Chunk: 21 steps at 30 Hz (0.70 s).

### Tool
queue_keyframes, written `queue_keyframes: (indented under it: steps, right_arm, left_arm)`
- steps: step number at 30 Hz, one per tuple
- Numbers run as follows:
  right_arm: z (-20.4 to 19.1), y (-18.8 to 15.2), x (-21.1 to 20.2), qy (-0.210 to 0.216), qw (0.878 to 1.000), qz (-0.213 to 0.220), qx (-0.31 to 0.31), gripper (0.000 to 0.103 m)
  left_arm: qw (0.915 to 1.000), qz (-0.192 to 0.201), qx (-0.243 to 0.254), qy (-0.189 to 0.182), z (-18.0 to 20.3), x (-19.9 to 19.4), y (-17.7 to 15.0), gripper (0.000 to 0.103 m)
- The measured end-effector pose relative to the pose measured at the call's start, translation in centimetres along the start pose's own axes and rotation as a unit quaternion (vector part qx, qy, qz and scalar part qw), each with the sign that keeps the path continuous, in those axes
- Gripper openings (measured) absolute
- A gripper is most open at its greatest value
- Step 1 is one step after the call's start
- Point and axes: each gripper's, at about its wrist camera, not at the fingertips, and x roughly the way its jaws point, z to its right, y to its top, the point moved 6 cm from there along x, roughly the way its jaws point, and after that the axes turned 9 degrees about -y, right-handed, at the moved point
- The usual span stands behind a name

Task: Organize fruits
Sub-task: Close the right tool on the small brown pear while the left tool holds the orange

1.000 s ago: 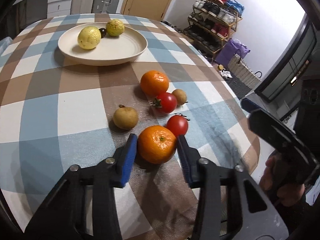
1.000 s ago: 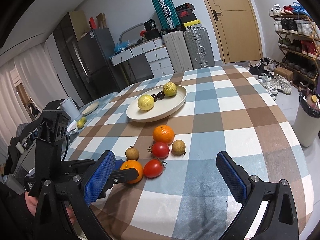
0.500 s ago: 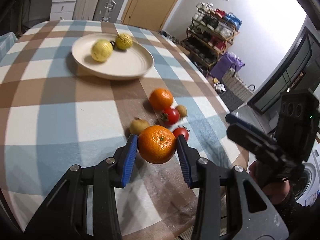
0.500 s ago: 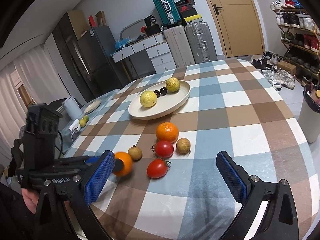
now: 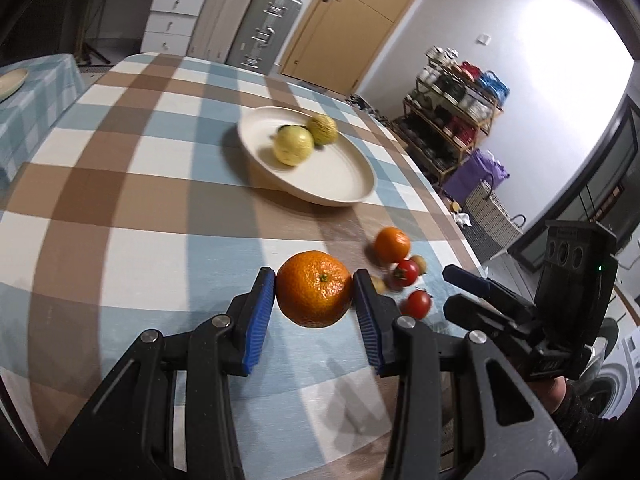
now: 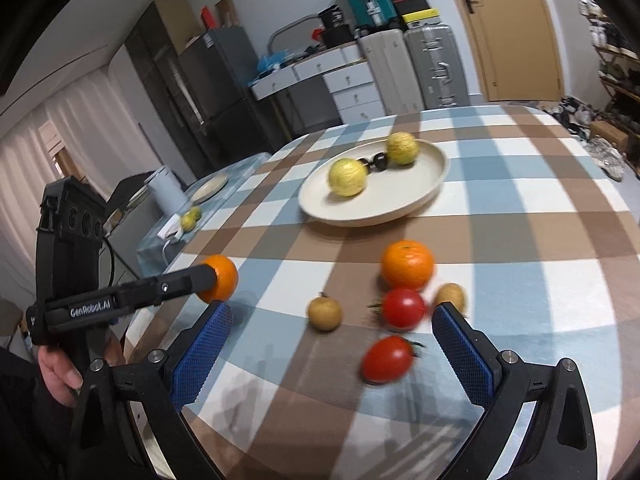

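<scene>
Left tongs: clamp round orange mandarin, lifted for cream plate ahead.
Right tongs: wide, waiting above oval red tomato.

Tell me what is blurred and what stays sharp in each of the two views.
Left wrist view: the held orange and the left gripper are sharp, while the plate and the loose fruit on the table are motion-smeared. Right wrist view: the right gripper is crisp, the tomato nearest it streaks, and the checked tablecloth softens.
</scene>
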Motion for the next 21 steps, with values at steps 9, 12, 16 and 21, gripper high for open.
queue_keyframes:
  steps: [9, 12, 16, 21]
  right_arm:
    - [-2.2, -0.2, 3.5, 0.010, 0.999, -0.045, -0.028, 0.084]
    - [-2.5, -0.3, 4.3, 0.007, 0.998, -0.053, -0.040, 0.077]
    - [-3.0, -0.6, 5.2, 0.001, 0.996, -0.065, -0.057, 0.061]
    - [-3.1, -1.2, 6.1, -0.041, 0.992, -0.075, -0.090, 0.052]
  left_arm:
    - [0.9996, 0.009, -0.024, 0.009, -2.8, -0.9, 0.2, 0.037]
    - [0.9996, 0.011, -0.024, 0.010, -2.9, -0.9, 0.3, 0.037]
    - [0.9996, 0.010, -0.023, 0.010, -2.9, -0.8, 0.4, 0.037]
    - [0.9997, 0.009, -0.019, 0.015, -3.0, -0.6, 0.5, 0.037]
